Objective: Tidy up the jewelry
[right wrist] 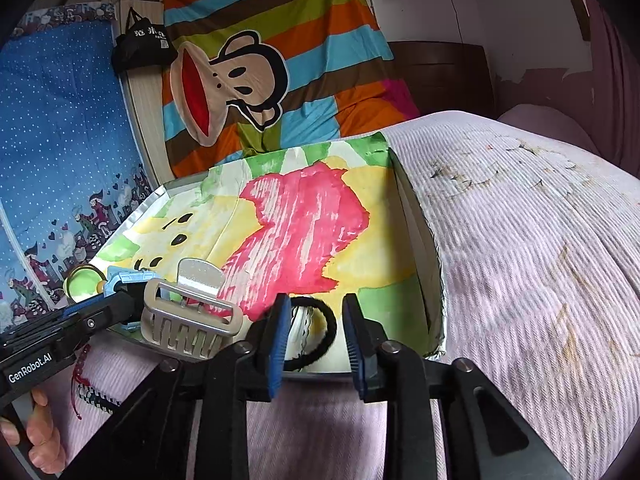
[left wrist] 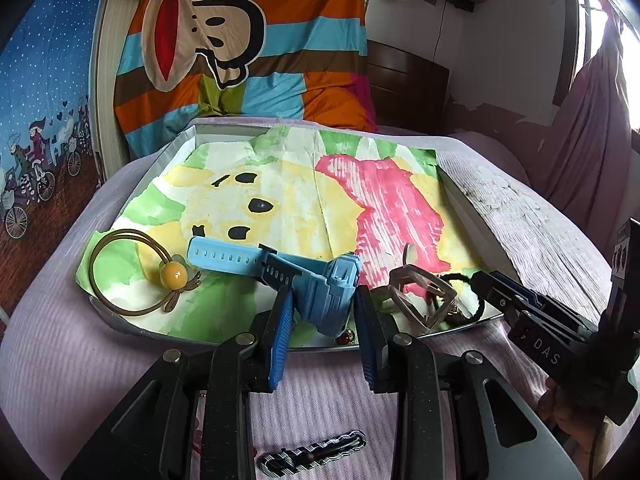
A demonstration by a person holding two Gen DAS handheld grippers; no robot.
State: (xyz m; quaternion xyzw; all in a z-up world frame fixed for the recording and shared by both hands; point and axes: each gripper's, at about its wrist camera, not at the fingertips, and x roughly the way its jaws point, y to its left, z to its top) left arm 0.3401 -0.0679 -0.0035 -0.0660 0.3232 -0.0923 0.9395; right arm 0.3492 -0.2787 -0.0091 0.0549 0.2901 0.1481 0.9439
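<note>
One chunky ribbed blue plastic watch

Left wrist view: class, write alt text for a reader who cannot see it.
The left gripper, fingers open, straddles a blue watch on a painted paper in a shallow tray. A brown hair tie with a yellow bead lies left; a beige hair claw and black hair tie lie right, beside the right gripper.

A bed with a ribbed pale-pink cover carries a shallow tray lined with a painted paper. A striped hair clip lies on the cover near it.
</note>
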